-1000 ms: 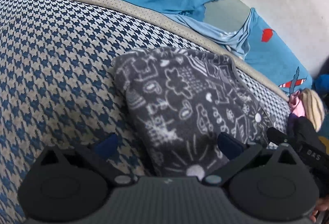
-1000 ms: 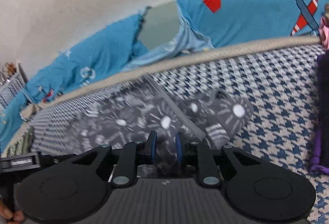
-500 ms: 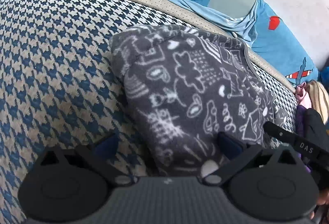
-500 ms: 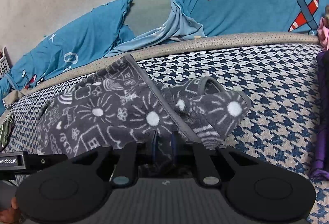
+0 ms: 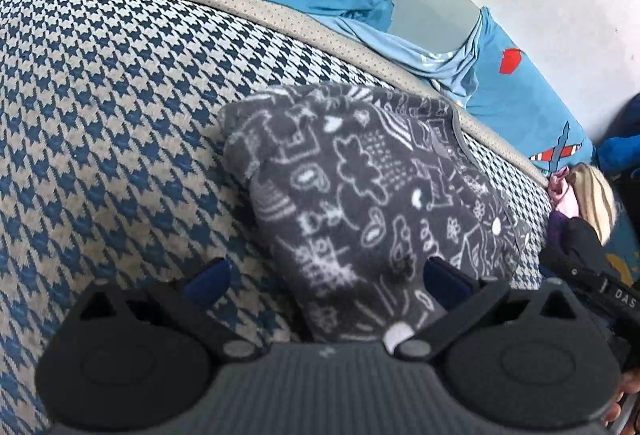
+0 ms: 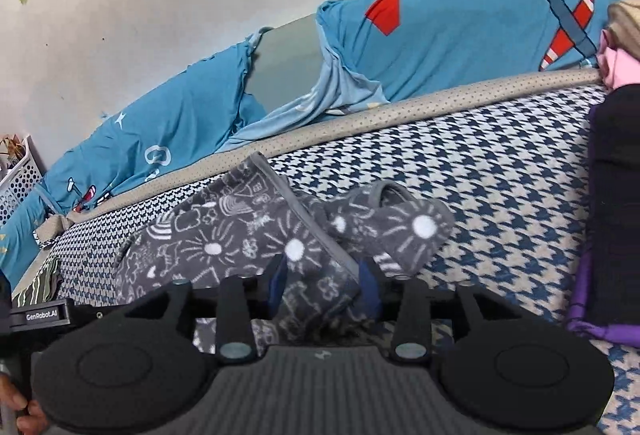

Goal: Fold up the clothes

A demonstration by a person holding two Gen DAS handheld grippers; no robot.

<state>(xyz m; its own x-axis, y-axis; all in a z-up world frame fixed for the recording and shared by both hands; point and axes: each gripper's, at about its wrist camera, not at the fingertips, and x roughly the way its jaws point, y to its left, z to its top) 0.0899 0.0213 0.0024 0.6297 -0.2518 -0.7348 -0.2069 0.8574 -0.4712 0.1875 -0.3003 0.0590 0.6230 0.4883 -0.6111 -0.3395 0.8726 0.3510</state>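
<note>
Houndstooth bed cover [image 5: 100, 115], blue bedding behind | grey doodle-print garment [image 5: 360, 203] lies folded on it | left gripper [image 5: 324, 275] gaping, empty | right gripper [image 6: 324, 283] just opened, cloth between its jaws | risk: fleece snags, fold undone

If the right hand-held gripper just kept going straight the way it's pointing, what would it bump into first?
Most likely the grey doodle-print garment: a fold of it already sits between the right hand-held gripper's jaws, which have just been opening. Beyond it lies the houndstooth cover.
</note>
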